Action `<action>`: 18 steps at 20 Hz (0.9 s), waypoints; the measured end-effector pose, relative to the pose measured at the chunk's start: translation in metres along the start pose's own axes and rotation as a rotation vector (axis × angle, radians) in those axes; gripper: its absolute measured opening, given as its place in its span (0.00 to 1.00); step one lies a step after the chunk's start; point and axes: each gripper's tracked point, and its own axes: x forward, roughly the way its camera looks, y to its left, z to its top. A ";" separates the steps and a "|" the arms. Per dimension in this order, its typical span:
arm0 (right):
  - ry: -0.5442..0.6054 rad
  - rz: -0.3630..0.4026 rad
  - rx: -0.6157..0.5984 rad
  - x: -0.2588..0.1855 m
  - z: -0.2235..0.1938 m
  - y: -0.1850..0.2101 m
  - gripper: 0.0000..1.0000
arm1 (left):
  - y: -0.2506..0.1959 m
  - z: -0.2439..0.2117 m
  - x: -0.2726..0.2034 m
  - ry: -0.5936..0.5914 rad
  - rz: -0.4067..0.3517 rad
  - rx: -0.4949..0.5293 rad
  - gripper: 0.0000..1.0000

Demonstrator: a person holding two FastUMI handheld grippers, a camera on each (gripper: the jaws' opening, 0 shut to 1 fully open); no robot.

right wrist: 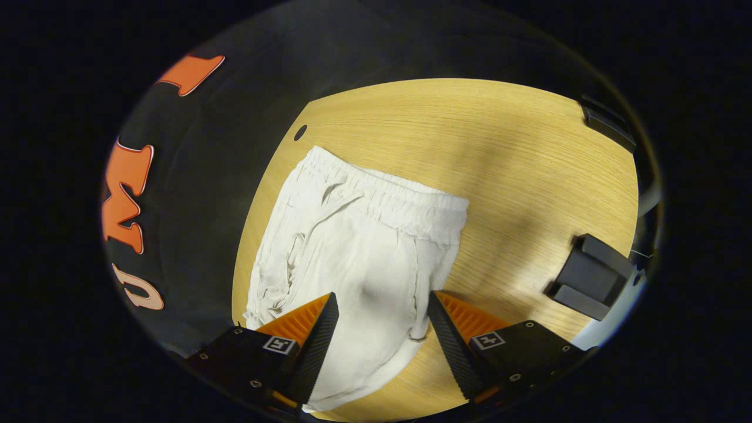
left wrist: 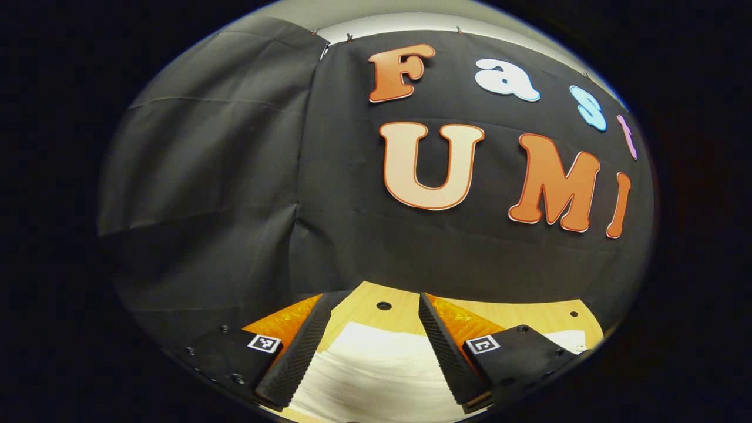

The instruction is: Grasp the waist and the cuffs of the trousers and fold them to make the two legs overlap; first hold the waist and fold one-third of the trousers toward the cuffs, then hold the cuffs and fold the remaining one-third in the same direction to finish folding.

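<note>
White trousers (right wrist: 358,247) lie on the wooden table (right wrist: 499,147) in the right gripper view, elastic waist (right wrist: 388,191) at the far end and the fabric bunched into a short, wide stack. My right gripper (right wrist: 382,317) hovers open above the near part of the trousers, nothing between its fingers. In the left gripper view, white fabric of the trousers (left wrist: 376,370) lies below my left gripper (left wrist: 371,320), which is open and held above the cloth, facing the booth wall.
A black block-shaped holder (right wrist: 590,276) stands on the table at the right in the right gripper view, and another dark piece (right wrist: 608,126) sits at the far right edge. Small holes (left wrist: 383,306) mark the tabletop. Bare wood stretches to the right of the trousers.
</note>
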 end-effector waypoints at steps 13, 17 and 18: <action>-0.008 -0.045 -0.034 -0.002 -0.005 0.003 0.01 | 0.087 -0.036 -0.017 0.081 0.114 -0.243 0.98; -0.013 -0.039 -0.052 -0.009 -0.003 0.009 0.01 | 0.115 -0.084 -0.028 0.213 0.131 -0.493 0.99; -0.016 -0.038 -0.054 -0.009 -0.003 0.010 0.01 | 0.125 -0.101 -0.030 0.249 0.149 -0.555 0.99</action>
